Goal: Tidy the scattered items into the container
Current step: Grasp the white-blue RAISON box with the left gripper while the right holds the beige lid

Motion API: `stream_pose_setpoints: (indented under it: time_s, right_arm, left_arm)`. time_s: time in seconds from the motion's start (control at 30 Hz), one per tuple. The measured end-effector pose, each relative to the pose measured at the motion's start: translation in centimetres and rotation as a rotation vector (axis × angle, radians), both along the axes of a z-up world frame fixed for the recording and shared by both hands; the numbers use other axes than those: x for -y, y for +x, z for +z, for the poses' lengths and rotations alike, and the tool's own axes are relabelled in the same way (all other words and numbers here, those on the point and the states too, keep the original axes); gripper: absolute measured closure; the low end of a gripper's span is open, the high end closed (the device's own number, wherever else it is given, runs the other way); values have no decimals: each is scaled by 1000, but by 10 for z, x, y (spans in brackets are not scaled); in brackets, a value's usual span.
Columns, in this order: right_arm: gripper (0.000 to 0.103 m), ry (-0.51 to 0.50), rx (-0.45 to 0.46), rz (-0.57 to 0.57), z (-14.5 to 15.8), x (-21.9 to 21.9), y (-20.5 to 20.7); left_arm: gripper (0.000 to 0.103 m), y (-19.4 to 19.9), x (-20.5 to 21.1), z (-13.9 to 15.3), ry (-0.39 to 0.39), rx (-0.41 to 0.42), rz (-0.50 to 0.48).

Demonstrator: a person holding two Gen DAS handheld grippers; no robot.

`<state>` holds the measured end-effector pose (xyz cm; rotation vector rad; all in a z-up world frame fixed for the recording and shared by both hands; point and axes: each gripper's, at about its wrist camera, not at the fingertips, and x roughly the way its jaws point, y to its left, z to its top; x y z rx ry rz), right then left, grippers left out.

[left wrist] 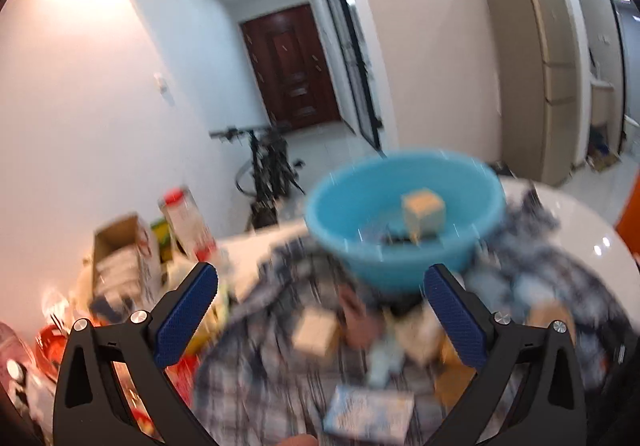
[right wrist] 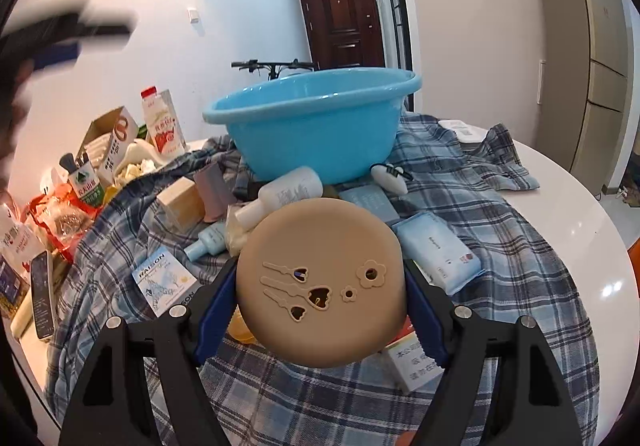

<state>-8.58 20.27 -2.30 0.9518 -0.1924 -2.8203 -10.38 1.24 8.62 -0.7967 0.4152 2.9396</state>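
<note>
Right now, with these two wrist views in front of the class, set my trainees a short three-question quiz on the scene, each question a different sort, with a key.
1. True or false: the right gripper holds nothing.
2. Multiple choice: what colour is the basin? A red; B blue; C green.
3. Short answer: what lies inside the basin in the left wrist view?

Key
1. False: its jaws are closed on a round tan case with flower-shaped cutouts.
2. B. It stands on the checked cloth, beyond the scattered items.
3. A small tan box; something dark beside it is too blurred to name. The left gripper is open and empty.
</note>
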Motion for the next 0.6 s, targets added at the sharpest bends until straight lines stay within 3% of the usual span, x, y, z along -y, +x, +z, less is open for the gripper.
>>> stream_pose_setpoints:
  time_s: [0.2,0.3,0.6]
  right_arm:
    - [23,-72,-26,-15,1,-14,10]
    - [23,-75,-29,-26,-1,-19,19]
    - [23,-100,-9,-61,-15,-32,28]
  left_arm:
    - [0,24,-13,-89,-114,166,-6]
    - [0,27,-9,-120,-148,215,-50]
    - [0,16,-2,-141,-106,263,-208]
